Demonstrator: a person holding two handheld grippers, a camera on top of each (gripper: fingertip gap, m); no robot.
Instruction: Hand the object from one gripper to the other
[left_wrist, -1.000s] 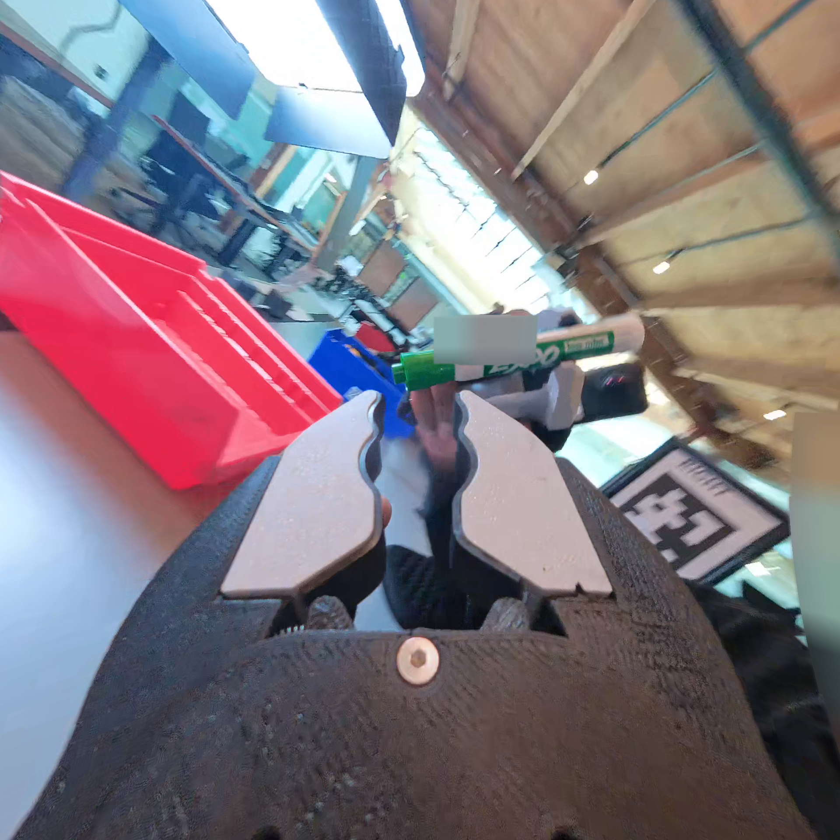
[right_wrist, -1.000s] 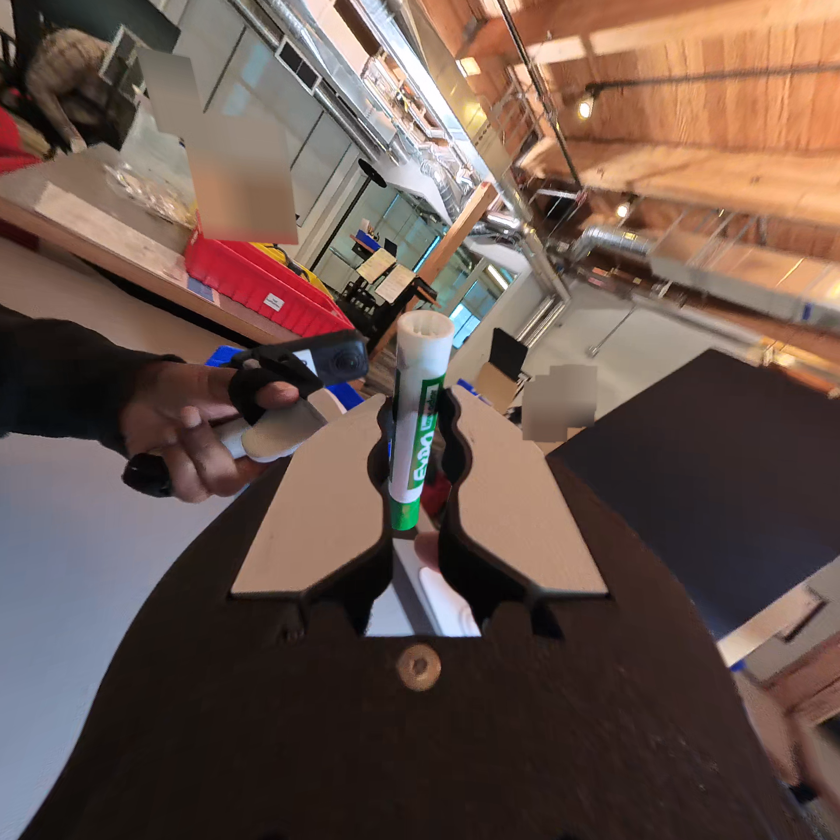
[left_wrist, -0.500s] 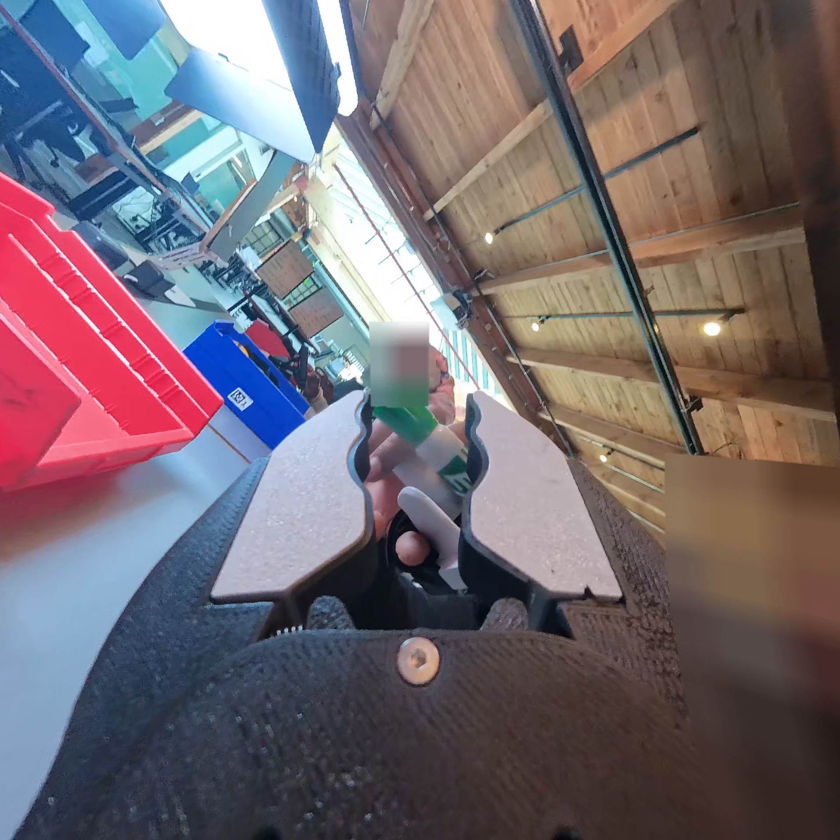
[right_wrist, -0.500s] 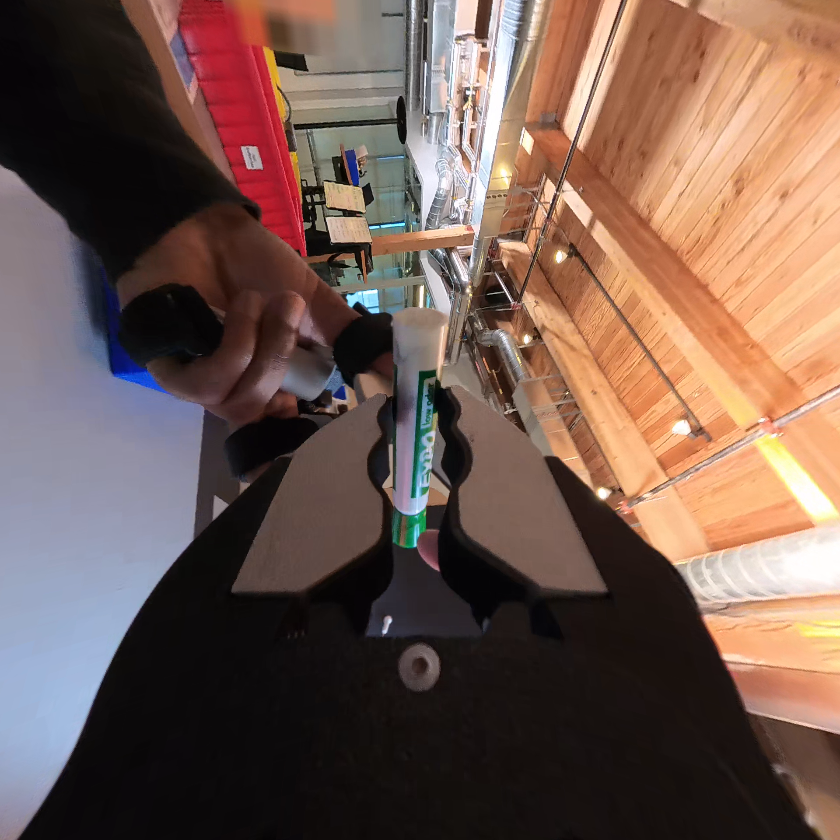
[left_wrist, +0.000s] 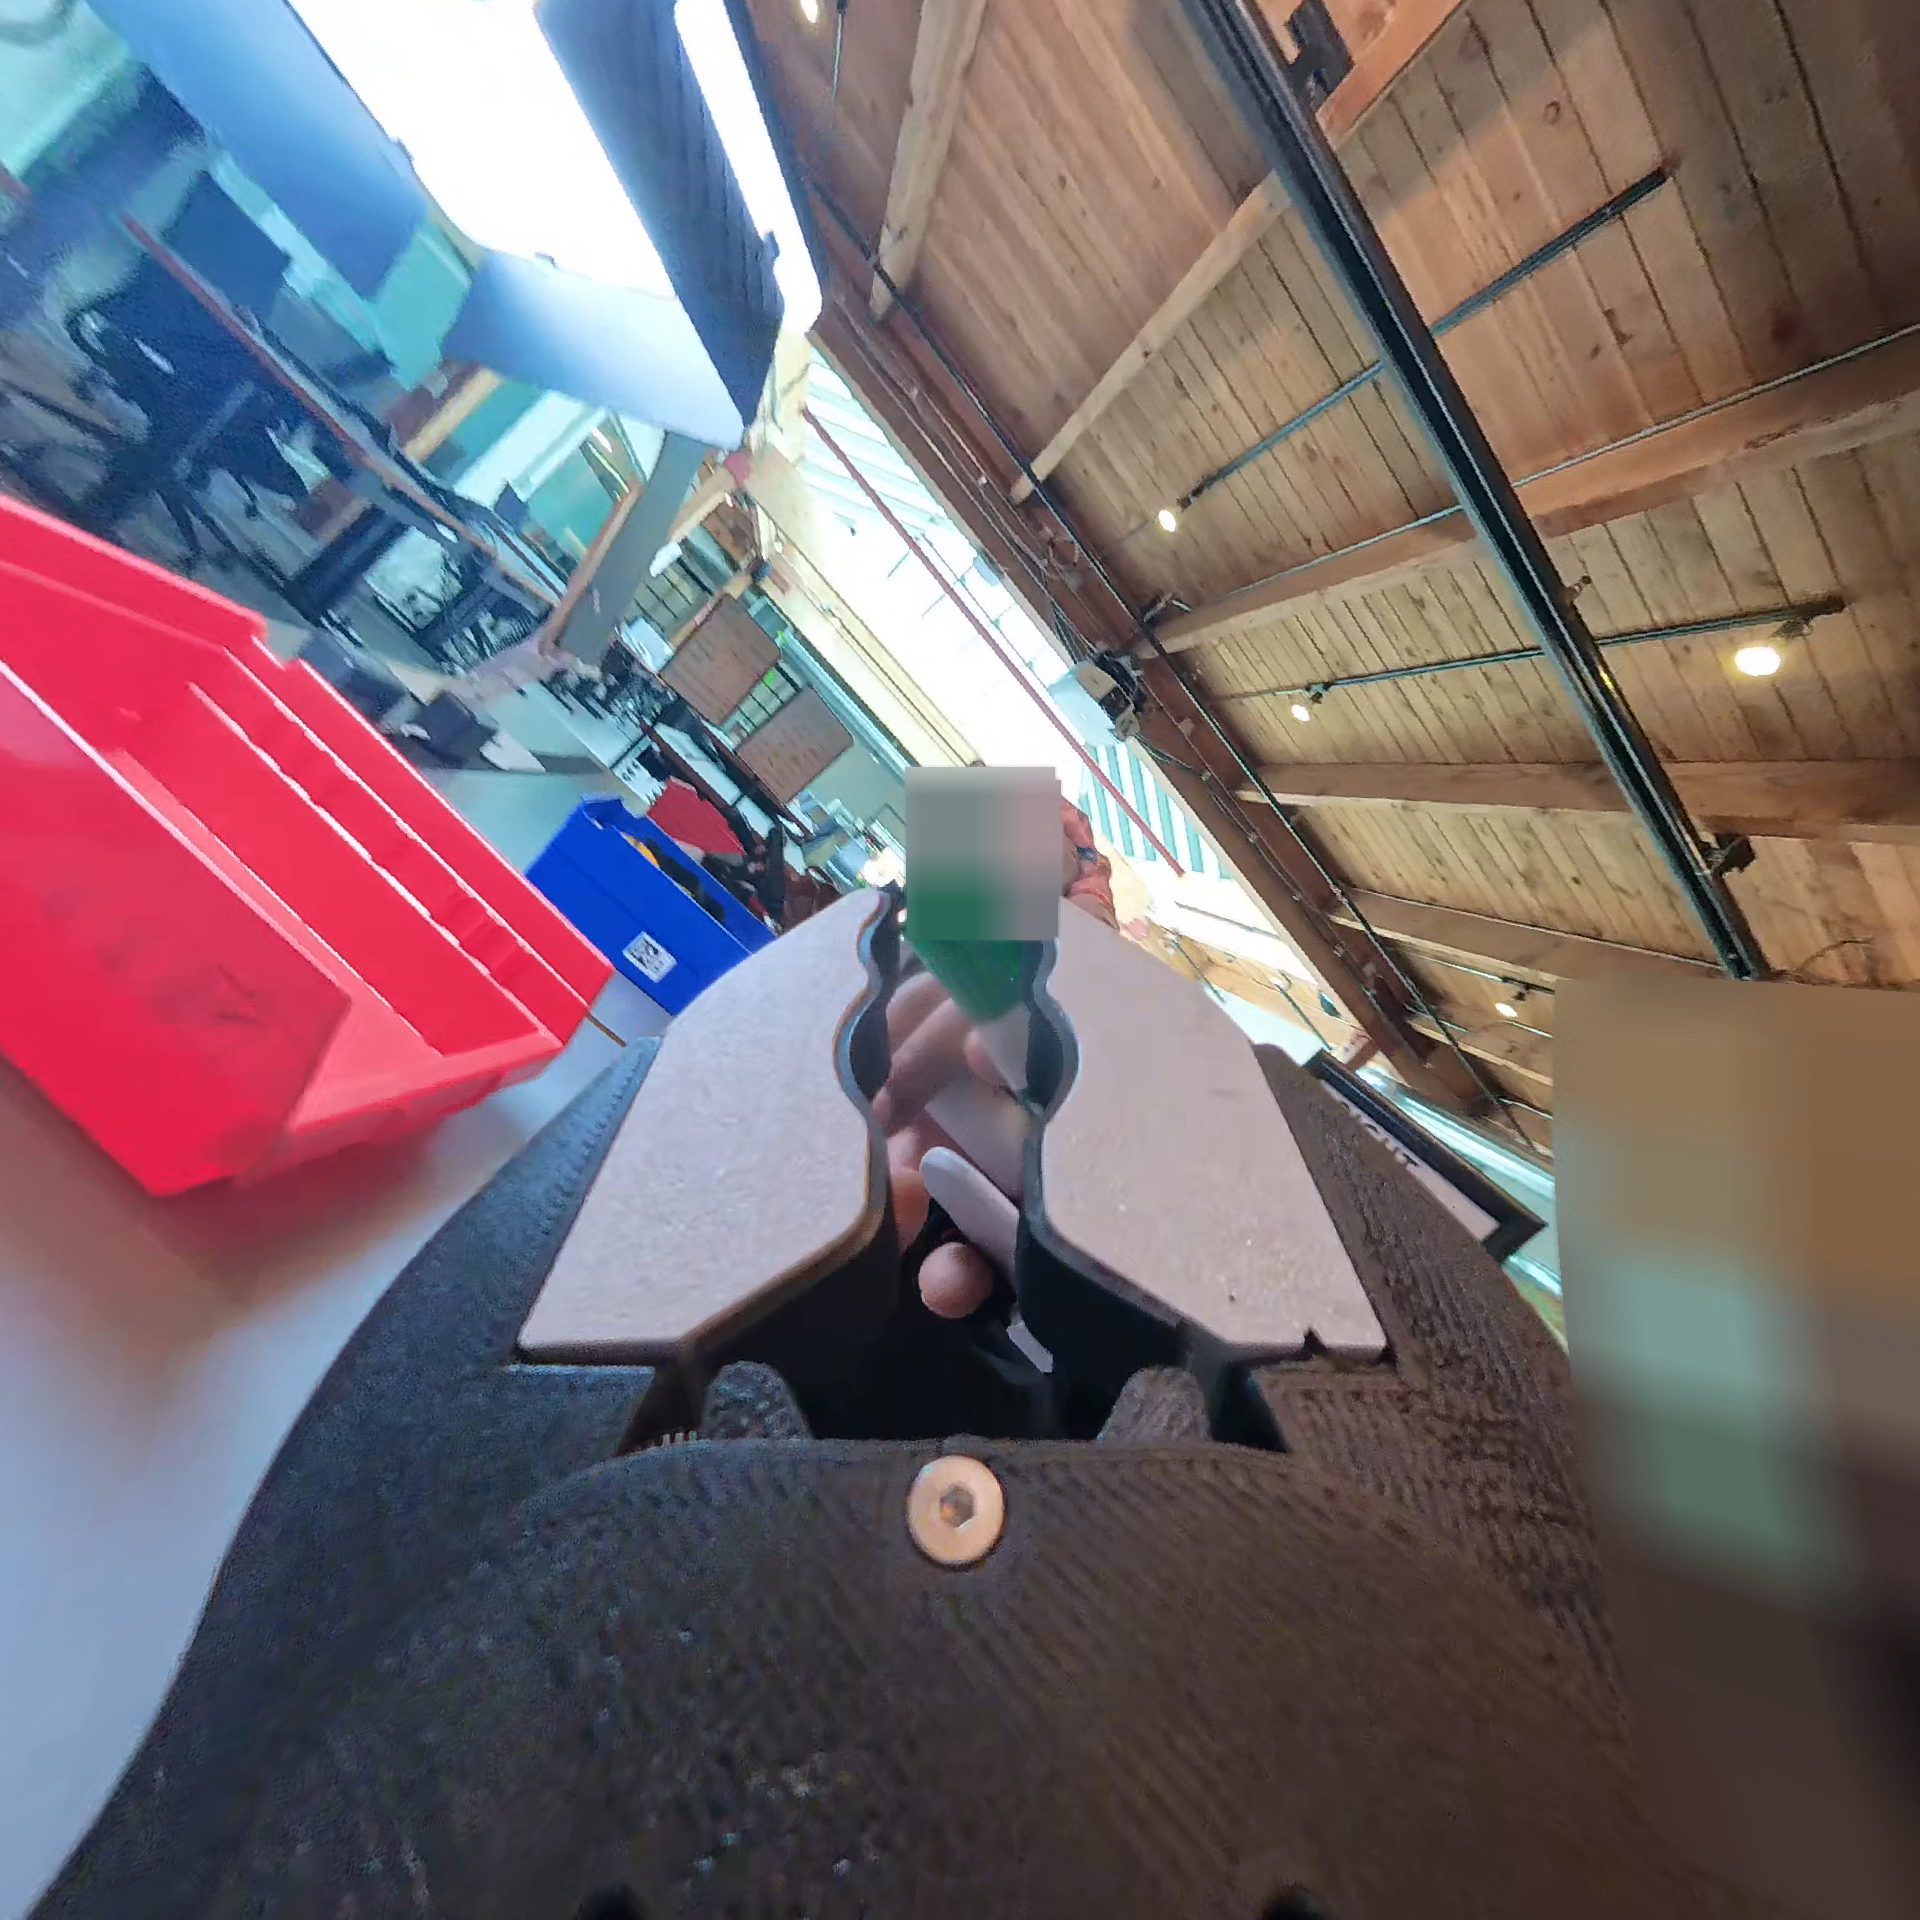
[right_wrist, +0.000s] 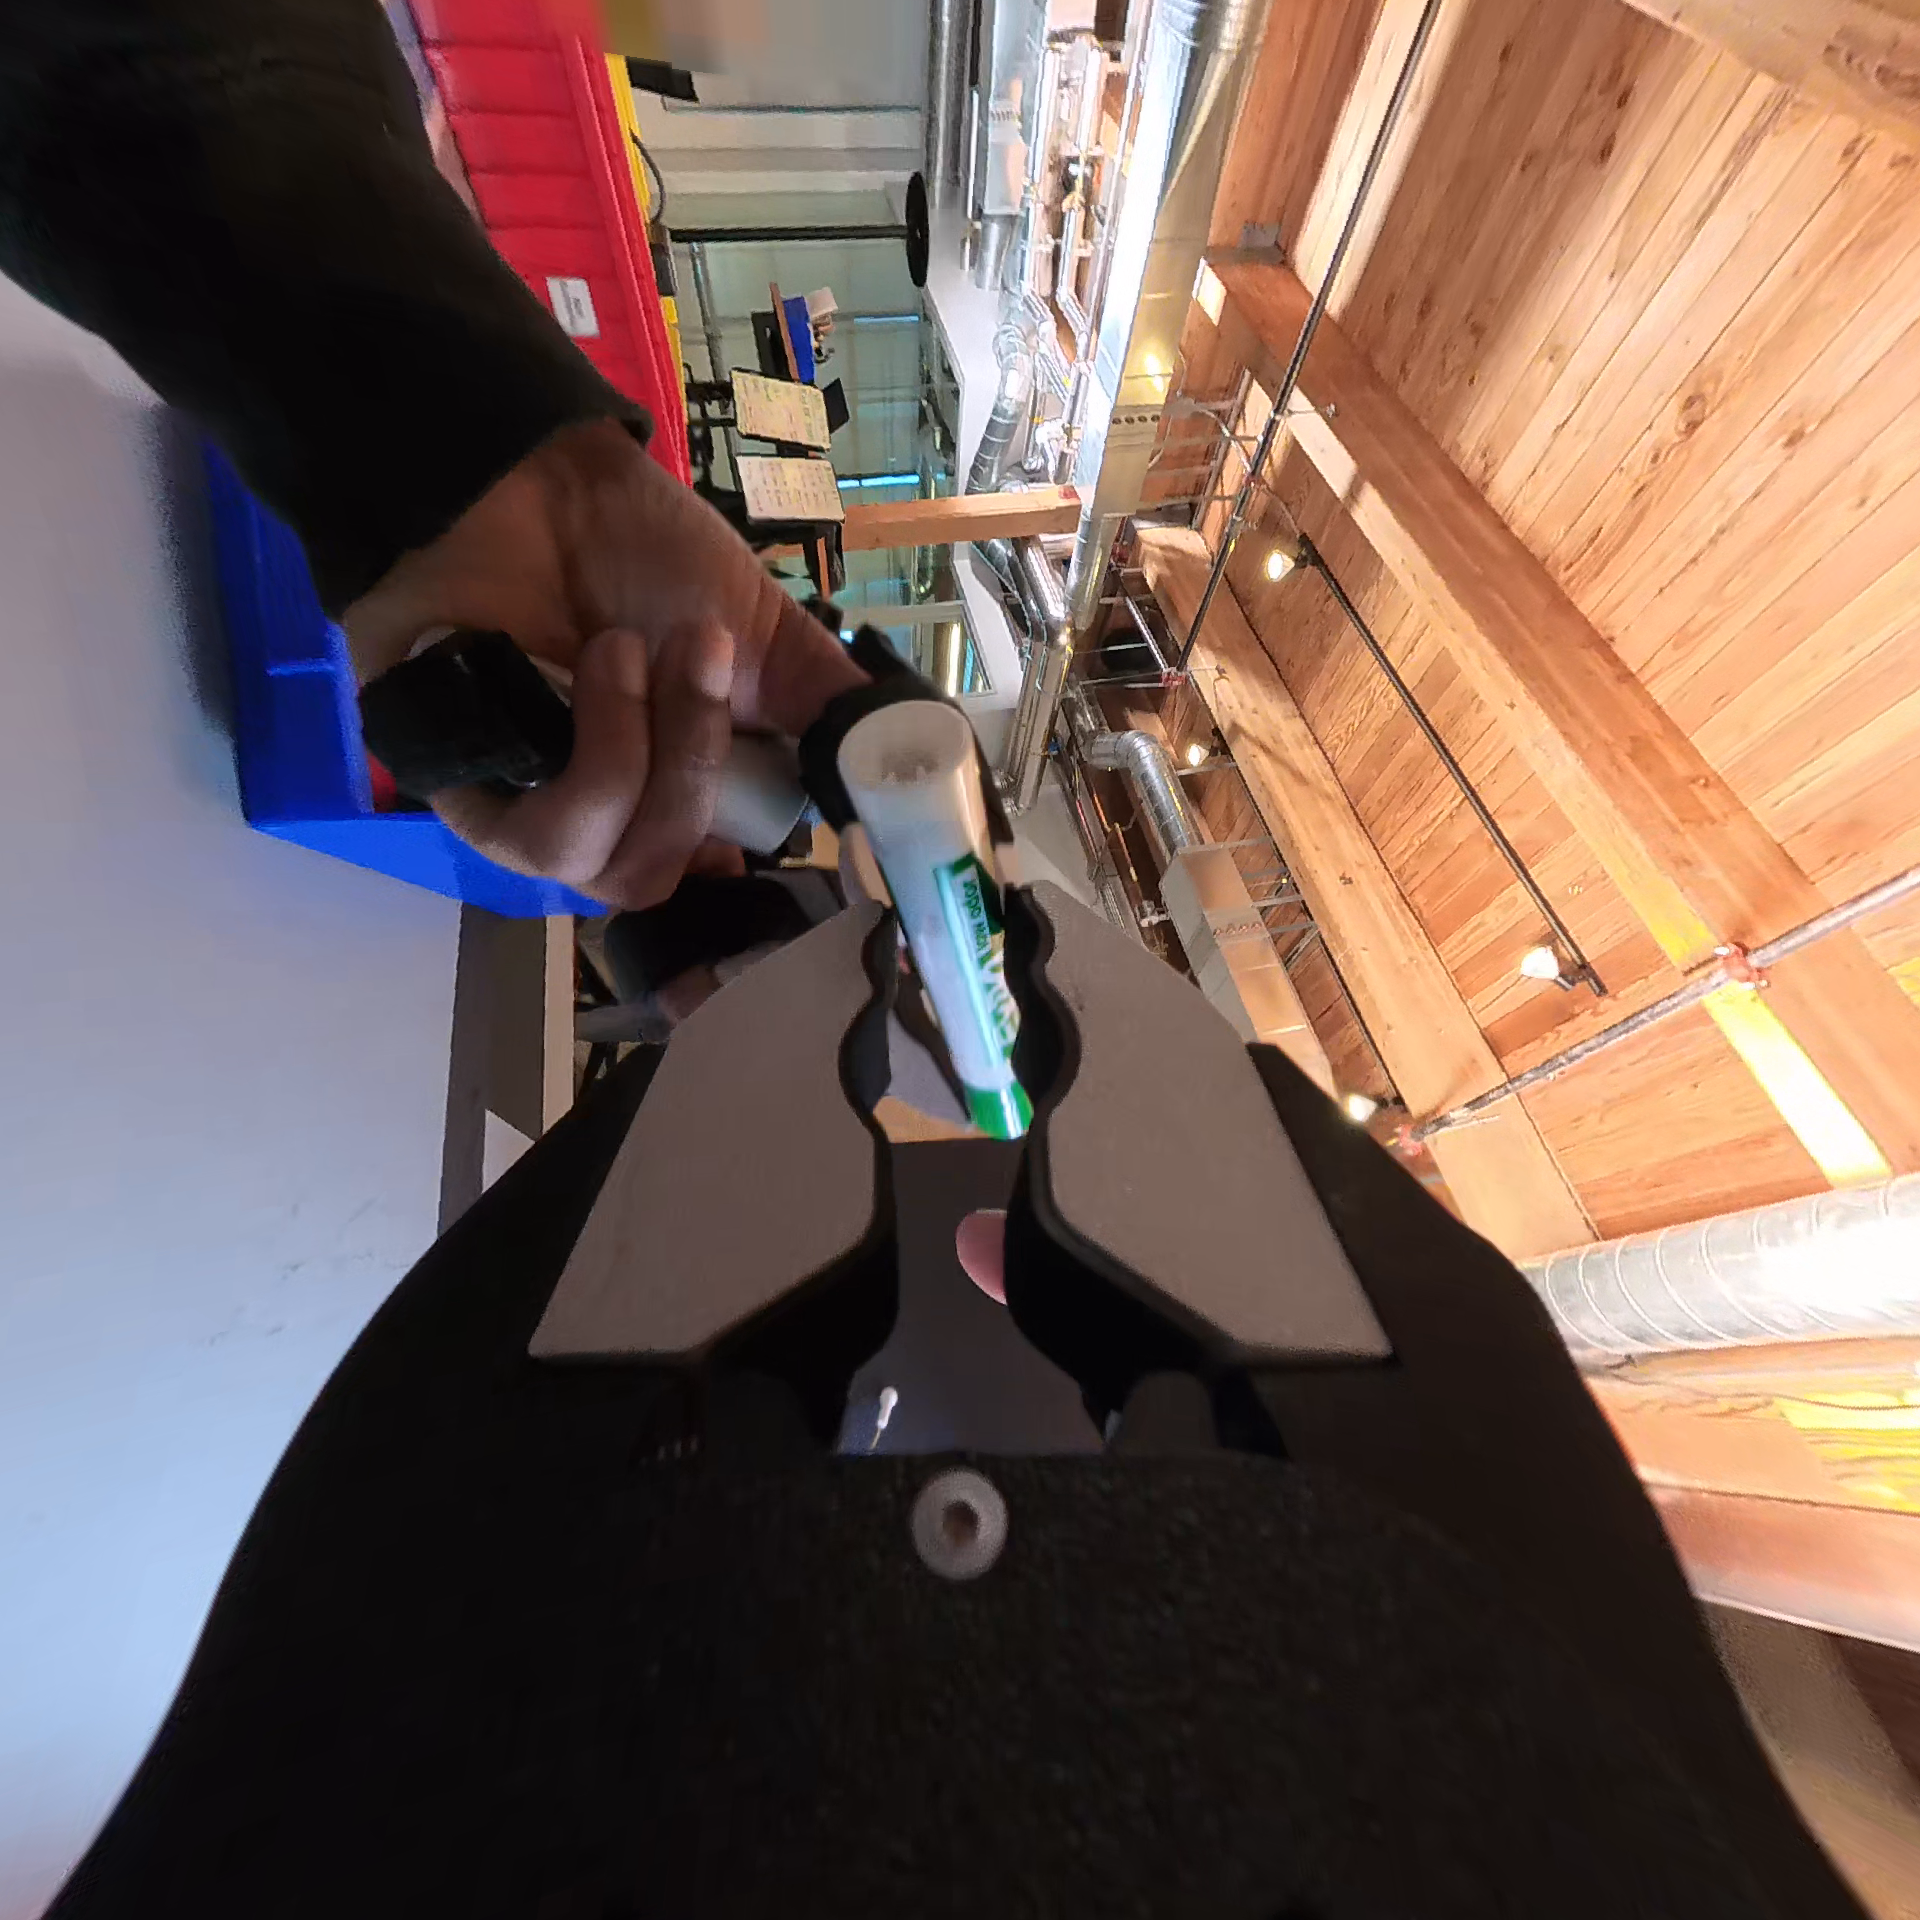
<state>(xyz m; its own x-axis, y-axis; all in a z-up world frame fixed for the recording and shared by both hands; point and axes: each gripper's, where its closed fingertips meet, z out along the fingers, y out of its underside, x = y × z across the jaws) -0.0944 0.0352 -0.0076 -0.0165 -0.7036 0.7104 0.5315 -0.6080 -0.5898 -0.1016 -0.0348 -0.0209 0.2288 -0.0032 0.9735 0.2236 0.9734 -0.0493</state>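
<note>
A white marker with a green cap (right_wrist: 940, 914) sits between both grippers. My right gripper (right_wrist: 956, 935) is shut on it. The marker is tilted in the jaws, with the cap end low against the right finger and the white end pointing away. My left gripper (left_wrist: 966, 935) faces the right one and is shut on the marker (left_wrist: 977, 971). In the right wrist view its black fingertips (right_wrist: 831, 743) clamp the marker's white end. A hand in a black sleeve (right_wrist: 613, 665) holds the left gripper. A blur patch covers the marker's far part in the left wrist view.
A red bin (left_wrist: 208, 883) stands on the pale table at the left, with a blue bin (left_wrist: 634, 894) behind it. The blue bin (right_wrist: 301, 748) also shows in the right wrist view. Both grippers are held up off the table, under a wooden ceiling. Across from one pair of fingers to the other is roughly 7 cm.
My left gripper has come up to the marker and its jaws have narrowed onto it. The marker now sits tilted in the right jaws; it stood straight before.
</note>
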